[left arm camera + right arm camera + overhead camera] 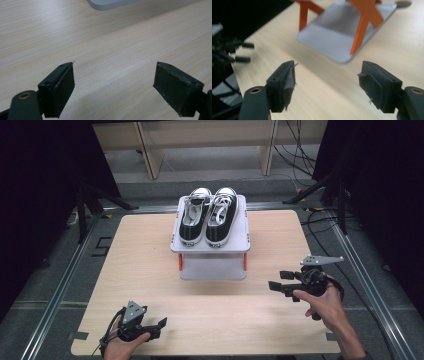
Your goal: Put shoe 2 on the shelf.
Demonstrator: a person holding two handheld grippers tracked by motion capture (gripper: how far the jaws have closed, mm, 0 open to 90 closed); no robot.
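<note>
A pair of black-and-white sneakers (209,215) stands side by side on the top shelf of a small white rack (240,237) with orange posts, at the back middle of the table. My left gripper (161,324) rests low near the front left edge, open, with bare wood between its jaws (113,82). My right gripper (276,281) hovers at the right of the table, open and pointing left toward the rack. In the right gripper view the rack's lower white shelf (337,35) and orange posts (303,15) lie just ahead of the open right gripper (327,82).
The light wooden table (150,270) has rounded corners and metal rails along both sides. Black stands and cables sit on the floor beyond the far corners. A corner of the rack's base (110,3) shows at the top of the left gripper view.
</note>
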